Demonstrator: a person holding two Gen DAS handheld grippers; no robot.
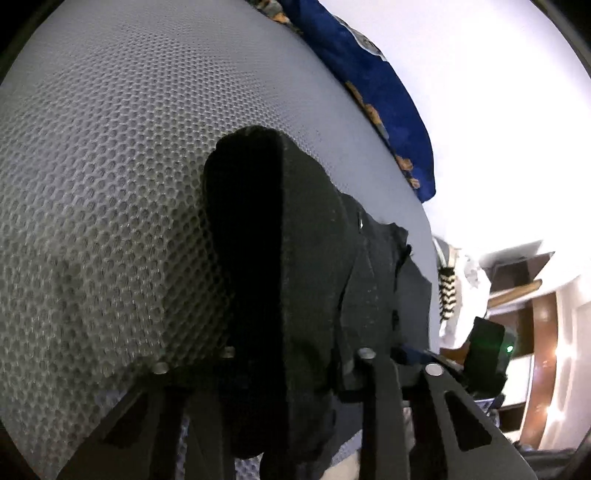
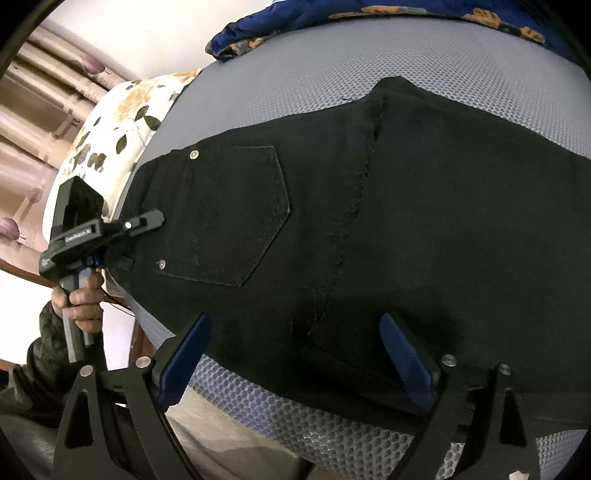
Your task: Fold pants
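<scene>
The black pants (image 2: 369, 229) lay flat on the grey mesh mattress (image 2: 295, 81), already doubled, with the back pocket (image 2: 236, 214) facing up. Their long axis ran along the mattress's near edge, waistband toward its left edge, legs running off to the right. Bare mesh stayed open beyond them up to the blue floral blanket (image 2: 258, 29) along the far edge; a floral pillow (image 2: 118, 122) sat past the left edge.

The left gripper (image 2: 147, 219) reached in over that left edge at the waistband and was clamped on the pants' fabric. The right gripper (image 2: 295, 354) hovered over the near edge, blue fingers (image 2: 184, 358) spread wide, holding nothing.
</scene>
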